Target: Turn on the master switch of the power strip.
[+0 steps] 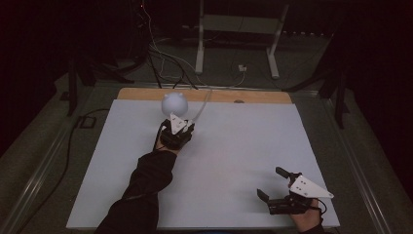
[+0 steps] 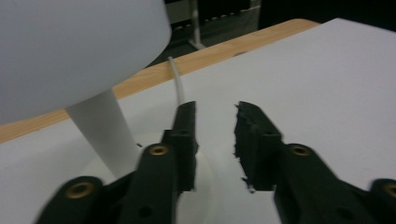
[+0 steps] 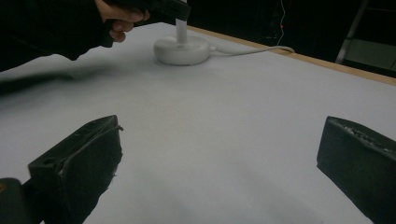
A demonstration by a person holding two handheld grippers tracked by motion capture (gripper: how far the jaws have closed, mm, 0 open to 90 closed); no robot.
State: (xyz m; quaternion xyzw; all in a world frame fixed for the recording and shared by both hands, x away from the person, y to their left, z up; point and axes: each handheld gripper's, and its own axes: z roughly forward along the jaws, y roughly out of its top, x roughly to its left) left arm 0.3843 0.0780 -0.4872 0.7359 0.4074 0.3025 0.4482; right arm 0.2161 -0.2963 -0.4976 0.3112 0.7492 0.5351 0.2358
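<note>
A small white table lamp stands at the far middle of the white board (image 1: 234,161), with a round shade (image 1: 174,102), a thin stem (image 2: 100,135) and a flat round base (image 3: 182,49). Its white cable (image 3: 252,48) runs off toward the far edge. My left gripper (image 1: 174,121) hovers just above the base, right beside the stem. In the left gripper view its jaws (image 2: 215,108) stand a narrow gap apart with nothing between the pads, and the stem lies outside the left jaw. My right gripper (image 1: 271,182) rests near the front right corner, wide open and holding nothing (image 3: 219,135).
A wooden strip (image 1: 146,93) borders the board's far edge. Behind the table, a white stand frame (image 1: 236,44), loose cables and a small plug block (image 1: 242,68) lie on the dark floor. A black cable (image 1: 68,146) trails along the left side.
</note>
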